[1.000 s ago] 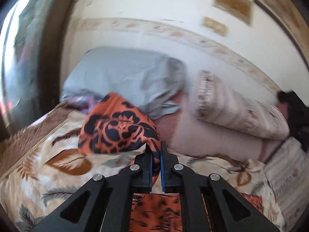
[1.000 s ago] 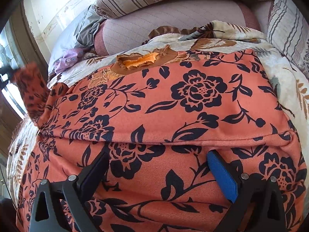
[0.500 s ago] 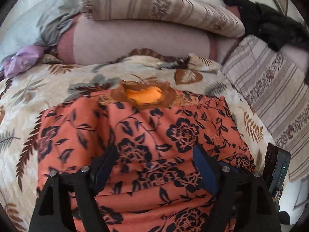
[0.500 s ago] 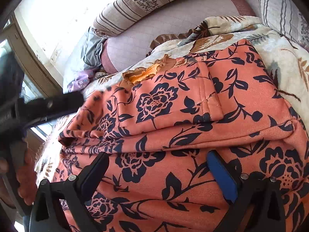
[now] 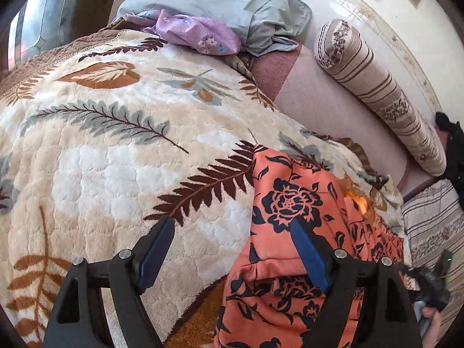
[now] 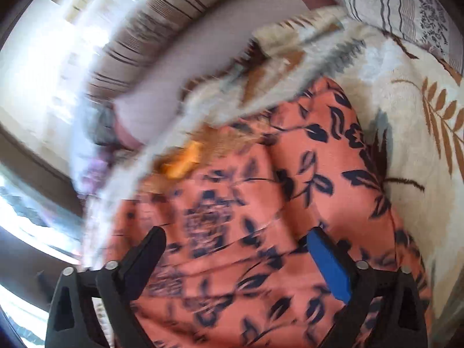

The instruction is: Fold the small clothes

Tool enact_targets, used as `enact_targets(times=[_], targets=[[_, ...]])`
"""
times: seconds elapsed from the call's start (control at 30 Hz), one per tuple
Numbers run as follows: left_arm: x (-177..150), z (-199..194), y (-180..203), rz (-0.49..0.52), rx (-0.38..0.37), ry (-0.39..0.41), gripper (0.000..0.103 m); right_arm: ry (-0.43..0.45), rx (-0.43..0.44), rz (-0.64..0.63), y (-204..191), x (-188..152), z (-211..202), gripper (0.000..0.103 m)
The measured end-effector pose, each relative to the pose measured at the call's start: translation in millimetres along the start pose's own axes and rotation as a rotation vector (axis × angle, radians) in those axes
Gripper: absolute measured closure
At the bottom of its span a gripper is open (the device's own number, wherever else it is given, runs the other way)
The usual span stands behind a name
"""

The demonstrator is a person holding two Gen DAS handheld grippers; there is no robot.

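On the leaf-print blanket point(image 5: 121, 156) of the bed, the left gripper point(image 5: 232, 242) gapes wide and empty at the edge of the partly folded orange flowered garment point(image 5: 287, 203), while the right gripper point(image 6: 236, 250), jaws just narrowing yet gripping nothing, hovers over that soft, light, floppy cloth, probably best pinched at a hem or corner.

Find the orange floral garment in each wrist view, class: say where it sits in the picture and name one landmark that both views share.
Left wrist view: the orange floral garment fills the lower right, under the gripper's right finger.
Right wrist view: the garment fills the centre and bottom, blurred, beneath the open gripper.
Shared landmark: the striped bolster along the wall, upper right in the left view, upper left in the right view.
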State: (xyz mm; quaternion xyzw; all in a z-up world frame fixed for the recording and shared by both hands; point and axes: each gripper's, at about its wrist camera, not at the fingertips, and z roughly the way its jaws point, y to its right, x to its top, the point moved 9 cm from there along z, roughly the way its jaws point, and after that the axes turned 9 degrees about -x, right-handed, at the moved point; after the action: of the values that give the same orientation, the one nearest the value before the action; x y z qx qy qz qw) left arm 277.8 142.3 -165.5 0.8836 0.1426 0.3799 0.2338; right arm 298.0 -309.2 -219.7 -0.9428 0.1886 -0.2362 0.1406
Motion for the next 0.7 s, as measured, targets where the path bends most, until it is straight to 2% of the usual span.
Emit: enact_targets(times=[0.03,0.07,0.1,0.13,0.2,0.23,0.3,0.37,0.4,0.43,0.47,0.5,0.53,0.57,0.63,0.67,0.7], targets=[[2.3,-1.4,-0.5,-0.002,0.002,0.008,0.021,0.004,-0.068,-0.043,-1.2,2.3,3.5,0.038],[4.7,-3.6,-0.8,-0.002,0.001,0.013,0.021,0.008,-0.117,-0.117,-9.2,2.7,1.6,0.051],[6.8,-5.2,-1.6,-0.010,-0.007,0.016,0.020,-0.004,-0.142,-0.186,-21.3,0.5,-1.6,0.090],[7.7,-6.1,-3.5,-0.023,-0.009,0.016,0.021,0.024,-0.178,-0.261,-34.6,1.5,-12.7,0.092],[7.5,-8.1,-7.0,-0.049,-0.013,0.012,0.021,0.166,-0.266,-0.413,-59.8,10.1,-50.3,0.092],[6.6,-8.8,-8.6,-0.058,-0.015,0.011,0.021,0.225,-0.273,-0.443,-68.4,13.5,-71.5,0.092],[6.1,-9.9,-6.3,-0.060,-0.025,0.010,0.021,0.280,-0.300,-0.408,-58.7,17.5,-92.6,0.092],[7.0,-9.2,1.4,-0.040,-0.036,0.014,0.021,0.256,-0.379,-0.376,-25.1,11.3,-75.3,0.087],[6.1,-6.3,6.4,-0.027,-0.039,0.008,0.020,0.174,-0.389,-0.364,-9.7,0.6,-49.3,0.079],[3.9,-3.5,9.9,-0.017,-0.040,-0.006,0.020,0.048,-0.365,-0.340,7.6,-15.7,-20.6,0.063],[-1.7,4.3,13.9,-0.001,-0.037,-0.039,0.019,0.009,-0.330,-0.301,16.9,-23.8,-9.6,0.060],[-10.9,15.2,16.3,0.028,-0.017,-0.097,0.015,0.072,-0.291,-0.272,18.0,-20.8,-18.4,0.058],[-23.6,28.4,16.7,0.069,0.013,-0.170,0.015,0.085,-0.269,-0.230,18.7,-18.0,-25.4,0.045],[-37.5,42.3,14.2,0.110,0.050,-0.243,0.016,0.093,-0.238,-0.181,19.4,-14.3,-33.0,0.040],[-43.6,46.0,20.2,0.233,0.129,-0.216,0.016,0.151,-0.218,-0.159,14.1,-0.5,-52.5,0.039],[-44.7,44.4,24.9,0.254,0.150,-0.220,0.016,0.182,-0.205,-0.157,10.1,7.1,-63.2,0.039],[-45.5,43.2,30.1,0.261,0.134,-0.225,0.017,0.200,-0.167,-0.150,3.9,13.4,-71.9,0.039]])
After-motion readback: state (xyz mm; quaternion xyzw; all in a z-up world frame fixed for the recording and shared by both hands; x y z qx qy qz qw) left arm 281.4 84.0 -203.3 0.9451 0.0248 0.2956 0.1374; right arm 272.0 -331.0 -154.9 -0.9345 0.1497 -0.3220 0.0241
